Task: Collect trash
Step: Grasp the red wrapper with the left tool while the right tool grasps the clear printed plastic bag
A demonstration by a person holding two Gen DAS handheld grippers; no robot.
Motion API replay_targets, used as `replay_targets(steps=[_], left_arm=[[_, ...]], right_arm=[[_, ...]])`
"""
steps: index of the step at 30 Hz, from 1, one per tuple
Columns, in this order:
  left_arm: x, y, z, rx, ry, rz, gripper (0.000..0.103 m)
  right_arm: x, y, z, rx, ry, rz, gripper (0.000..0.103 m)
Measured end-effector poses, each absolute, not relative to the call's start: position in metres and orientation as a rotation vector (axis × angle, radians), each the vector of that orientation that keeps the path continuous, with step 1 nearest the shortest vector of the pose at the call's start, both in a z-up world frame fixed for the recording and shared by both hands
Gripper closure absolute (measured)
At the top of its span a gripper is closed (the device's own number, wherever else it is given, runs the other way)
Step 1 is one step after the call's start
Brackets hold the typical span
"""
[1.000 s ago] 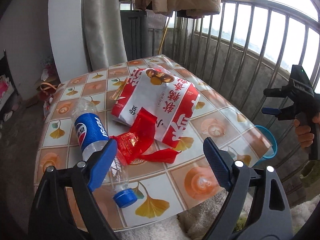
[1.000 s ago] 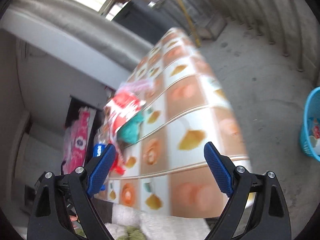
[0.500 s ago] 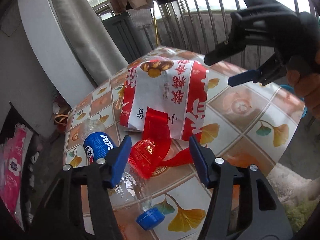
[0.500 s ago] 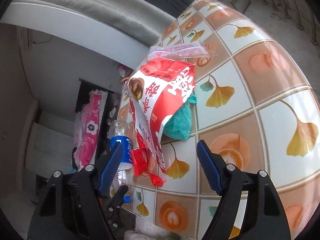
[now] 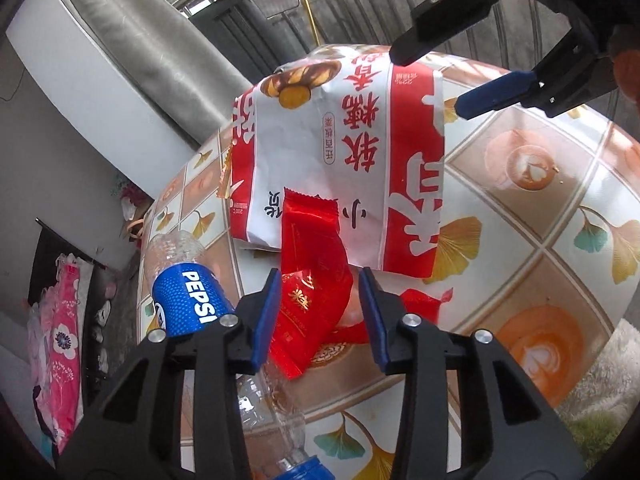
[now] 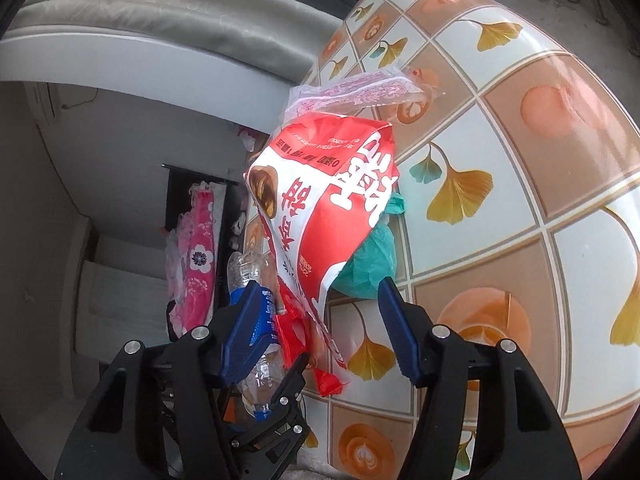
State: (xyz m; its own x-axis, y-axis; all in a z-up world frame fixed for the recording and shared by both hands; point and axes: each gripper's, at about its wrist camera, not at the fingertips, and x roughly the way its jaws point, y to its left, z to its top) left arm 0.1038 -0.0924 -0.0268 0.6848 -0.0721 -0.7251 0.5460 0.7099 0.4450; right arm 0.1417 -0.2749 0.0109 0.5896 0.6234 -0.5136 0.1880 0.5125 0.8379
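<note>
A big red-and-white snack bag (image 5: 352, 152) lies on the tiled table (image 5: 560, 208). A red wrapper (image 5: 310, 276) rests on its near edge. My left gripper (image 5: 318, 316) is open with its blue pads on either side of the red wrapper. A Pepsi bottle (image 5: 188, 300) lies just left of it. My right gripper (image 6: 320, 328) is open and hangs over the snack bag (image 6: 324, 204); it also shows in the left wrist view (image 5: 472, 76). A teal bag (image 6: 372, 260) sits under the snack bag, and a clear wrapper (image 6: 360, 92) lies beyond it.
The table (image 6: 520, 160) has a rounded edge and a ginkgo-leaf cloth. A grey curtain (image 5: 152, 48) and balcony railing (image 5: 360, 4) stand behind it. Pink fabric (image 5: 56, 352) lies on the floor at the left.
My left gripper has moved forward onto the red wrapper and its pads have narrowed around it. My right gripper has swung in from the table's side to over the snack bag.
</note>
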Motion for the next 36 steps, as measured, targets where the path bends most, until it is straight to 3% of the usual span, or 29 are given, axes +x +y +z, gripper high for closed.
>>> replay_targets(steps=[9, 18, 29, 36], left_arm=[[0.116, -0.091, -0.037, 0.672, 0.808, -0.386, 0.093], [0.127, -0.087, -0.038, 0.650, 0.796, -0.400, 0.103], [0.121, -0.084, -0.019, 0.603, 0.728, -0.414, 0.103], [0.117, -0.081, -0.003, 0.572, 0.668, -0.420, 0.103]], right_arm=[[0.143, -0.313, 0.033, 1.024, 0.847, 0.293, 0.046], [0.184, -0.353, 0.016, 1.274, 0.820, 0.271, 0.046], [0.244, -0.350, -0.047, 1.501, 0.977, 0.166, 0.046], [0.259, -0.345, -0.062, 1.577, 0.979, 0.112, 0.059]])
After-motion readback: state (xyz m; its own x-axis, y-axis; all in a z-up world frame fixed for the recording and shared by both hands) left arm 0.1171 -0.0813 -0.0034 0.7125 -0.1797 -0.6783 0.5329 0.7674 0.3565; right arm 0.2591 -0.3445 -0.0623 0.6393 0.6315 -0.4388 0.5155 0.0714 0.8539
